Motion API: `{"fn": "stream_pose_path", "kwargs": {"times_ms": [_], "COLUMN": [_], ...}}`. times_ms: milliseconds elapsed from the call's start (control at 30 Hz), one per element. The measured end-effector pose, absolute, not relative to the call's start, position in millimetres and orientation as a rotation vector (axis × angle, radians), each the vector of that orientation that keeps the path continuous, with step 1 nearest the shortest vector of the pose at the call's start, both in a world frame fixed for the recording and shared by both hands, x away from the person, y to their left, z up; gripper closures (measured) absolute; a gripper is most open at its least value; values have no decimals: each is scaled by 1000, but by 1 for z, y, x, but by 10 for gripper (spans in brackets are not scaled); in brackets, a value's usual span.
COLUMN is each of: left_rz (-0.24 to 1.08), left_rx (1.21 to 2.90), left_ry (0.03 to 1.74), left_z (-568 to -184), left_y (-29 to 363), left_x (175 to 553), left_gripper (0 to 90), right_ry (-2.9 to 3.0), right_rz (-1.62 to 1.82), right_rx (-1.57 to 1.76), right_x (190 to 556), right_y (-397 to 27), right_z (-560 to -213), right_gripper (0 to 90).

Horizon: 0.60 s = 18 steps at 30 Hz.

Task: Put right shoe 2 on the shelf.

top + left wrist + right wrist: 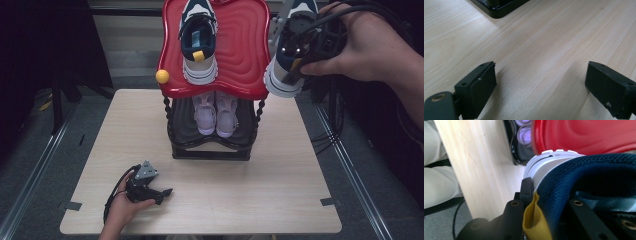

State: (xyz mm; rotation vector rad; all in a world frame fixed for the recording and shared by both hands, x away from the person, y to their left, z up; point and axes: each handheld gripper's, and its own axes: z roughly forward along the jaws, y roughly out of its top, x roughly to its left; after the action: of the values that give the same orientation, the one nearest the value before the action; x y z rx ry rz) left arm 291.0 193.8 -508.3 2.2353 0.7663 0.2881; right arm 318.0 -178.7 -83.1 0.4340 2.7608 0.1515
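A navy and white sneaker (199,40) lies on the red top shelf (240,50) of a black shoe rack, heel toward me. Its mate (284,75) hangs in the air just off the shelf's right edge. My right gripper (302,52) is shut on this sneaker's heel collar. In the right gripper view one jaw sits outside the heel and the other inside the sneaker (586,170), beside its yellow pull tab (531,220), with my right gripper (551,205) clamped over the collar. My left gripper (165,192) rests on the table, open and with nothing between its jaws (540,82).
A pair of pale pink shoes (216,112) stands on the rack's lower black shelf (210,147). A yellow ball (162,76) sits at the red shelf's left corner. The wooden table (260,195) spreads in front of the rack. The rack's base corner (499,7) lies ahead of my left gripper.
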Motion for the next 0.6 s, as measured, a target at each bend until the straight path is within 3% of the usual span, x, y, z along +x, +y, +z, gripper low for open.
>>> {"fn": "stream_pose_path", "kwargs": {"times_ms": [600], "left_rz": [291], "left_rx": [2236], "left_ry": [764], "left_z": [-508], "left_y": [194], "left_x": [292], "left_gripper": [94], "right_ry": [2704], "right_rz": [90], "right_rx": [287], "right_x": [351], "right_y": [-114], "right_z": [-79], "right_gripper": [754]}}
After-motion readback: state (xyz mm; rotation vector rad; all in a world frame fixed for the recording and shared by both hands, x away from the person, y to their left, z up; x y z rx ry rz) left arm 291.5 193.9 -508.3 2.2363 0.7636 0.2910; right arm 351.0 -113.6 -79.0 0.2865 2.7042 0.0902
